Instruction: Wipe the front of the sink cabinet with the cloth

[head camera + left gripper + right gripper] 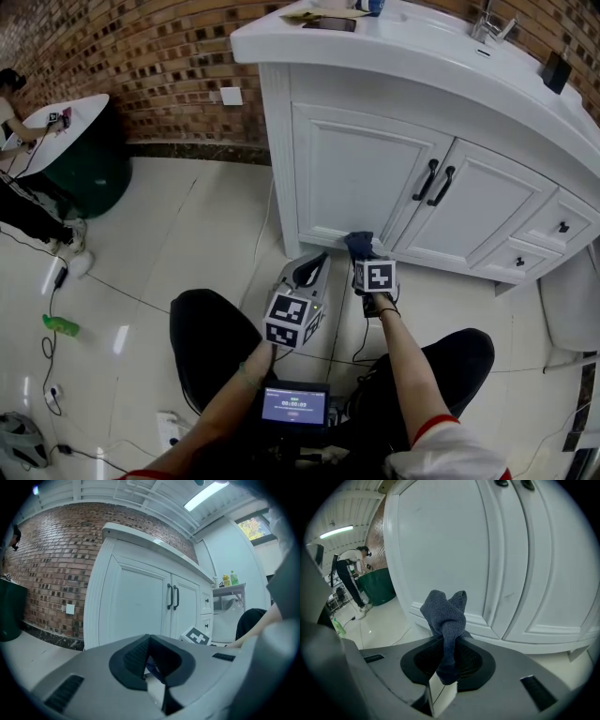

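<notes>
Cloth (445, 613) low against the cabinet (277, 150), most of the front probably still to wipe.
Right tool (444, 670) is clamped on the cloth, bunched just ahead of it by the left door (361, 173) bottom edge; left tool (151, 657), closed and empty, sits just beside.

The sink cabinet (356, 178) runs past the right edge of the head view, so its far end is cut off. On its worktop (441, 47), small items (330, 13) are clipped by the top edge and too small to identify. The lower end of the cloth (443, 611) disappears between the jaws of the right hand-held gripper (446, 660). A person (13, 122) at the left edge is mostly cut off.
</notes>
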The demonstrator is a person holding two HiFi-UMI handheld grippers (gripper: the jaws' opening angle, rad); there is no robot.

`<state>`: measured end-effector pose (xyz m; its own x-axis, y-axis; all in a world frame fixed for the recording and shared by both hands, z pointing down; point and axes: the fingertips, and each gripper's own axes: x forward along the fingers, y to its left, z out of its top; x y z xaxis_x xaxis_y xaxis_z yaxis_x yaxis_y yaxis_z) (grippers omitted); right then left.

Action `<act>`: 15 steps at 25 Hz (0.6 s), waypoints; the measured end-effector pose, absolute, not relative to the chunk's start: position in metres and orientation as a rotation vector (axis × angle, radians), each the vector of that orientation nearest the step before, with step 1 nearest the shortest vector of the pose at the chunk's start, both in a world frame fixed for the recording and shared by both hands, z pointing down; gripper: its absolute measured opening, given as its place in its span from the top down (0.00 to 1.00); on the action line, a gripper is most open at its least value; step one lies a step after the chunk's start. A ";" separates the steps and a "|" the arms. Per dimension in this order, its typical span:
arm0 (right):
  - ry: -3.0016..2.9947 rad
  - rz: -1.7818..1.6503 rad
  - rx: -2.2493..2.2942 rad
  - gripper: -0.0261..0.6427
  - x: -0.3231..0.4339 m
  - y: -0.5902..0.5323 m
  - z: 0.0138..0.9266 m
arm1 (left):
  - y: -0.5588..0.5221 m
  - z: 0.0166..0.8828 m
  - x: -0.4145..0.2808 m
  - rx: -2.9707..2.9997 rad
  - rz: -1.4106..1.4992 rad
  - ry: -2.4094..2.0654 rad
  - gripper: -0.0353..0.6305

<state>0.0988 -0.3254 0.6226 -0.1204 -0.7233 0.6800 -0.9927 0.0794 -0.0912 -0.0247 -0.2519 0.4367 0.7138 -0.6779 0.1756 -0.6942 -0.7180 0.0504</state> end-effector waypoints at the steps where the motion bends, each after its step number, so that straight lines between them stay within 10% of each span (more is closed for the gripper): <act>1: -1.894 0.778 1.688 0.86 0.099 -0.324 0.626 | -0.251 0.439 -0.024 2.810 0.237 -1.118 0.92; 15: -2.246 0.411 1.858 0.86 0.115 -0.329 0.407 | -0.251 0.427 -0.014 2.809 0.193 -1.112 0.92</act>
